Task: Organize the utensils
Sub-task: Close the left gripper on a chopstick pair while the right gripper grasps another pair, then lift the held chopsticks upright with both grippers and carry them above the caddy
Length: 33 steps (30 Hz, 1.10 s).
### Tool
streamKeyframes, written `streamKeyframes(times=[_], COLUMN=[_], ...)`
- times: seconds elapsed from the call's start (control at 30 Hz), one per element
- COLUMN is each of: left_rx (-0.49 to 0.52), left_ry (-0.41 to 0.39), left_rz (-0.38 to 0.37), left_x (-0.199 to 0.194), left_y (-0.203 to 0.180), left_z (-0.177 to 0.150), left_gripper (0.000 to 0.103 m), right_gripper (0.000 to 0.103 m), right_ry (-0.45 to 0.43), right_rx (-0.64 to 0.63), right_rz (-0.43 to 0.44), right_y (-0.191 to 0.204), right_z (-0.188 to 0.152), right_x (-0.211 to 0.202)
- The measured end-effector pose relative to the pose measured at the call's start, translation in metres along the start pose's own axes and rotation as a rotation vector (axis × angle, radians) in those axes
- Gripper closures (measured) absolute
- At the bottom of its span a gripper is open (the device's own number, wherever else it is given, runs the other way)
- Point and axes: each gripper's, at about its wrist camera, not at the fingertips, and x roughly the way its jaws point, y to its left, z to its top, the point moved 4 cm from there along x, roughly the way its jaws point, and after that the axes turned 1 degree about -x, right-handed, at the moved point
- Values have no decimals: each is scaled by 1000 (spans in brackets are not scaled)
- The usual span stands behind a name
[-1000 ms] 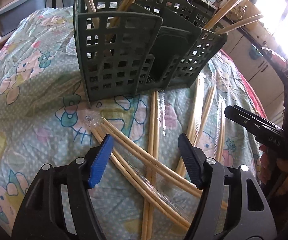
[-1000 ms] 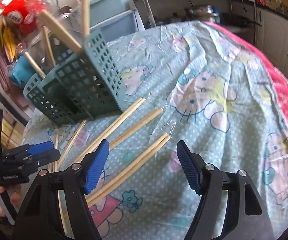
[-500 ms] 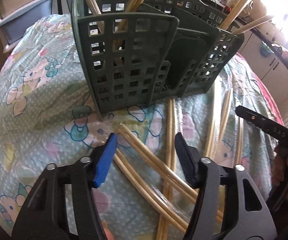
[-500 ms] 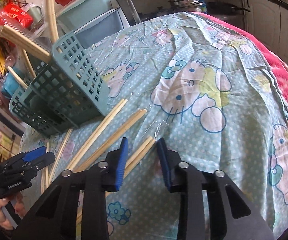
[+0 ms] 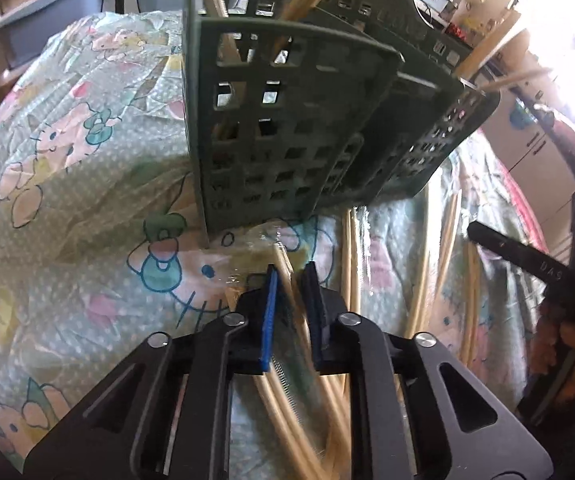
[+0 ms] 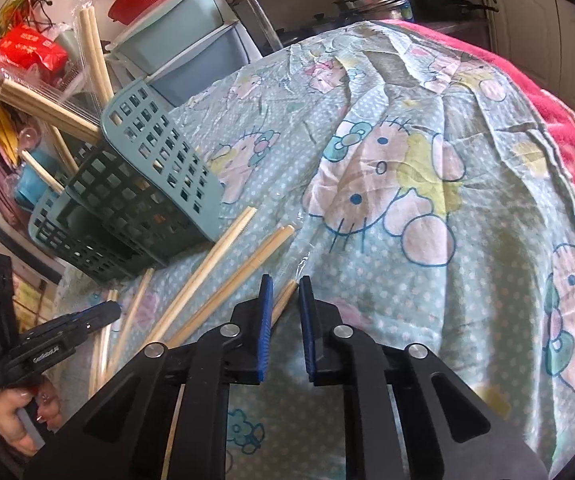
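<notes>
Several pairs of wooden chopsticks in clear wrappers lie on a Hello Kitty cloth in front of a green slotted utensil basket, which holds more chopsticks. My left gripper is shut on a wrapped chopstick pair right in front of the basket. My right gripper is shut on the end of another wrapped pair. The basket also shows in the right wrist view, with the left gripper below it.
Loose chopstick pairs lie right of my left gripper, others left of my right one. Grey storage drawers stand behind the table. A red blanket edges the cloth at the right.
Both grippers have moved forward and down and closed, each on a wrapped chopstick pair. The basket looms closer in the left wrist view.
</notes>
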Motion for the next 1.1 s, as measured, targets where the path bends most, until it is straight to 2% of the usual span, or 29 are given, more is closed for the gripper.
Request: streamKeyframes(times=[0.27, 0.53, 0.93, 1.1], left_rx=[-42, -56, -27, -10], left_ry=[-65, -172, -318, -354], left_rz=[-72, -149, -184, -187], left_x=[-25, -73, -121, -132], left_y=[6, 5, -19, -25], left_z=[7, 17, 30, 30], left_gripper=[99, 99, 99, 99], right_gripper=[93, 95, 97, 98], right_ry=[-47, -134, -248, -277], right_rx=[9, -66, -197, -238], right_rz=[59, 109, 157, 162], right_y=[6, 31, 79, 93], right_z=[3, 9, 14, 15], right_x=[-17, -51, -96, -106])
